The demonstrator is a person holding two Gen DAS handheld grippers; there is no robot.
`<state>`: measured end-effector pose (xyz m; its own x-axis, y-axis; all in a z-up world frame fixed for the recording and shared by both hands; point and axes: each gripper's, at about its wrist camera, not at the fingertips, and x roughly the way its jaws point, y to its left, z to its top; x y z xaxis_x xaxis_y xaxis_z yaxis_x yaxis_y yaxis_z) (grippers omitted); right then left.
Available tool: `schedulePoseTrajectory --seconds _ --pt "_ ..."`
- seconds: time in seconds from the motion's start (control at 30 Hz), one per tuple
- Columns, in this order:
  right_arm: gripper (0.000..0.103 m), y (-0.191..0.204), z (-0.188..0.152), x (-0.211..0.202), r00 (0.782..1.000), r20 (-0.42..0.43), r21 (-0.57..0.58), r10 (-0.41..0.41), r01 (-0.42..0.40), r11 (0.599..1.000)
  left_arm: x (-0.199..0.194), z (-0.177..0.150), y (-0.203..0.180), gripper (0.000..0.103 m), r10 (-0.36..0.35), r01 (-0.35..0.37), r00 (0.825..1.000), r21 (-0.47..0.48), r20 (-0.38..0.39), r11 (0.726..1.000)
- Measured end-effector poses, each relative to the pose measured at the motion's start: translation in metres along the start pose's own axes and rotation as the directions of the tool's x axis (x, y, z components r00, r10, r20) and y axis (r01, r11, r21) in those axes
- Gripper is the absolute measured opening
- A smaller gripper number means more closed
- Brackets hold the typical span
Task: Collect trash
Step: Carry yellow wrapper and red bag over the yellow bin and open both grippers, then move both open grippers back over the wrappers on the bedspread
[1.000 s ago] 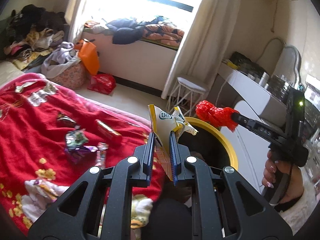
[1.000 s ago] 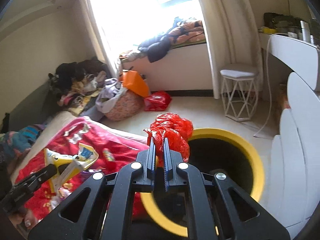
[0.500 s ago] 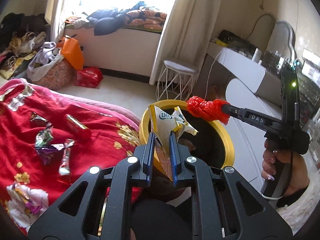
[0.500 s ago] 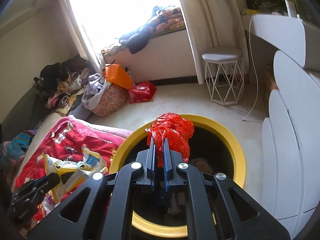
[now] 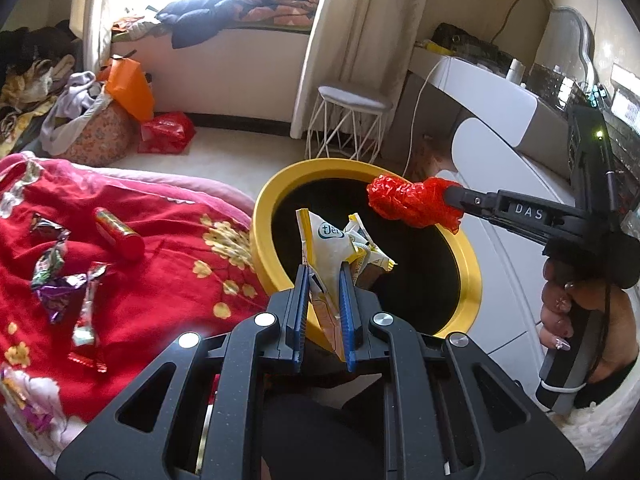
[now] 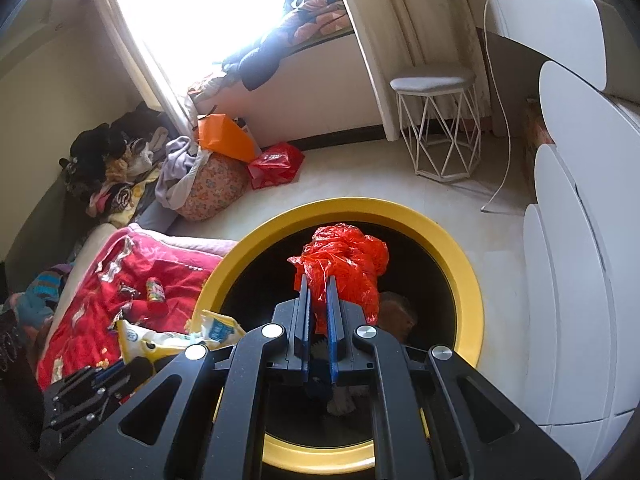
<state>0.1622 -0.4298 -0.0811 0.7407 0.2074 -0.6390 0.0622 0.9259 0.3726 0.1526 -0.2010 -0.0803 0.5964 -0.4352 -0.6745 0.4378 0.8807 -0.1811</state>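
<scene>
My left gripper (image 5: 324, 276) is shut on a white and yellow snack wrapper (image 5: 326, 246), held over the near rim of the yellow trash bin (image 5: 264, 216). My right gripper (image 6: 316, 284) is shut on a crumpled red plastic bag (image 6: 344, 256), hanging above the bin's dark opening, its yellow rim (image 6: 464, 264) around it. From the left wrist view the red bag (image 5: 408, 200) and the right gripper (image 5: 448, 196) reach in from the right, with a hand (image 5: 568, 320) on the handle. The wrapper (image 6: 176, 336) and left gripper (image 6: 132, 368) show at lower left in the right wrist view.
Several candy wrappers (image 5: 60, 276) and a red tube (image 5: 120, 234) lie on the red bedspread (image 5: 160, 280) left of the bin. A white wire stool (image 5: 348, 124), a white cabinet (image 6: 580, 280), a laundry basket (image 6: 208, 188) and a red bag (image 5: 166, 132) stand on the floor.
Both grippers have come forward and down with their loads, from beside the bed to above the bin's opening. The bin now fills more of both views.
</scene>
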Motion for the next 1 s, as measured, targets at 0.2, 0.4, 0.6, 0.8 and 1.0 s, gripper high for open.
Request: schedulePoseTrajectory --seconds 0.2,0.4,0.6,0.8,1.0 --pt "0.013 -0.007 0.001 0.001 1.0 -0.004 0.027 0.015 -0.015 1.0 0.007 0.002 -0.005 0.027 -0.012 0.012 1.0 0.017 0.0 1.0" --pt "0.049 -0.002 0.0 0.001 1.0 0.005 0.009 -0.004 0.004 1.0 -0.008 0.008 0.004 0.09 -0.006 0.009 0.998 -0.039 0.062 0.999" --pt "0.057 0.018 0.0 -0.006 0.999 0.048 -0.047 -0.015 0.017 0.999 -0.029 0.01 0.015 0.093 0.052 -0.044 0.992 -0.073 0.113 0.996" --pt "0.061 0.037 0.001 -0.016 0.997 0.081 -0.086 0.015 -0.008 0.996 -0.048 0.009 0.03 0.093 0.099 -0.083 0.984 -0.109 0.148 0.991" --pt "0.065 0.058 -0.001 -0.023 0.994 0.102 -0.136 0.046 -0.031 0.99 -0.069 0.009 0.044 0.093 0.14 -0.116 0.974 -0.138 0.18 0.984"
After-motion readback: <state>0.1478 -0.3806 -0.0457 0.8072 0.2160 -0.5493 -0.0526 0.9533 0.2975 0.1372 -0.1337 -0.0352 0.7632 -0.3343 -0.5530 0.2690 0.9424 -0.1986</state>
